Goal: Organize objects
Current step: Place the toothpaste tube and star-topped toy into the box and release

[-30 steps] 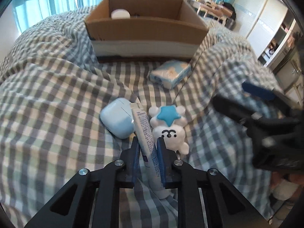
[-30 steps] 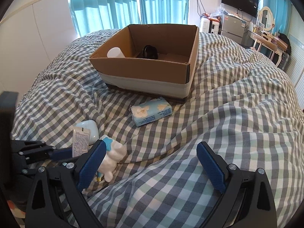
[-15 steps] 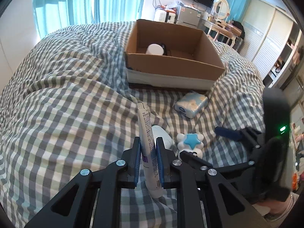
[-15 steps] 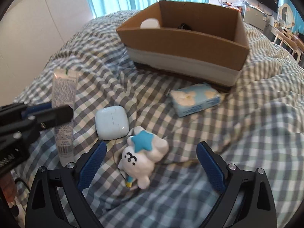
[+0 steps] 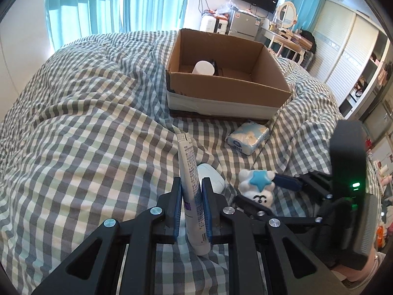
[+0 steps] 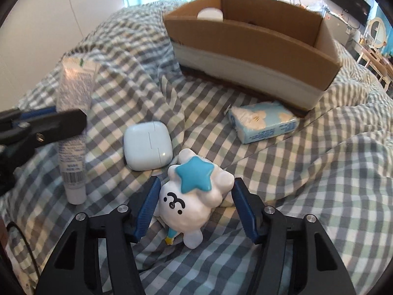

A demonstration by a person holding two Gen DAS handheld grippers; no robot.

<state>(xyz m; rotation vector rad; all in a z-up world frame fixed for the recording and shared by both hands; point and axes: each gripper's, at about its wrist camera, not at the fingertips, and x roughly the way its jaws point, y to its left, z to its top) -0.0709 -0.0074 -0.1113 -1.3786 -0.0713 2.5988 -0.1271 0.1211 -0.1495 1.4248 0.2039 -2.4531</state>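
Observation:
My left gripper (image 5: 191, 191) is shut on a white tube (image 5: 192, 186) and holds it upright above the checked bedspread; the tube also shows in the right wrist view (image 6: 72, 127). My right gripper (image 6: 195, 191) is open, its jaws on either side of a white bear toy with a blue star (image 6: 194, 189), which lies on the bed; I cannot tell if the pads touch it. The toy shows in the left wrist view (image 5: 258, 186). A pale blue earbud case (image 6: 147, 145) lies beside the toy. A tissue pack (image 6: 262, 121) lies nearer the cardboard box (image 6: 245, 41).
The open cardboard box (image 5: 228, 86) stands at the far side of the bed and holds a white cup (image 5: 202, 67) and a dark object. The bedspread (image 5: 86, 123) is rumpled. Furniture and curtains stand beyond the bed.
My left gripper has lifted the tube up off the bed and pulled back. My right gripper has moved in low to the bear toy and narrowed around it.

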